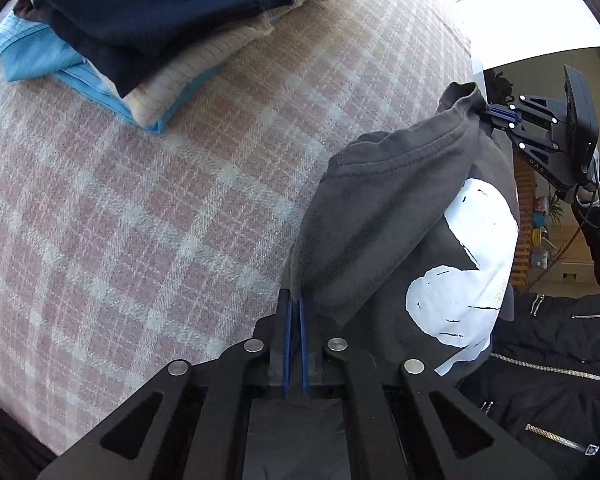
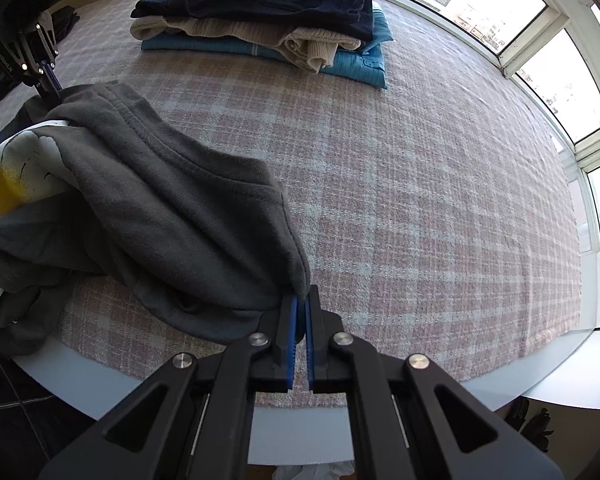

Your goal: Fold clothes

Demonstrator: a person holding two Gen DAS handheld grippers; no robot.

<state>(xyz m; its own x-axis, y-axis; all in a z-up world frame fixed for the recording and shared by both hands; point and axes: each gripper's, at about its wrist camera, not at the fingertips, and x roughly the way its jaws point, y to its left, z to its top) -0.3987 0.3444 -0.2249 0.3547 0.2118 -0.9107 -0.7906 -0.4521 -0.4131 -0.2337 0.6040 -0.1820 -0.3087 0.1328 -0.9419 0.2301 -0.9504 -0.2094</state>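
Left wrist view shows your left gripper pinching an edge of the dark grey T-shirt at lower centre, while your right gripper at the upper right pinches another part of it. The shirt hangs bunched between them, its white print showing, above the checked blanket. At the upper left a stack of folded clothes already lies on the blanket. So several garments lie folded; this shirt is yet unfolded, and needs spreading flat, I judge.
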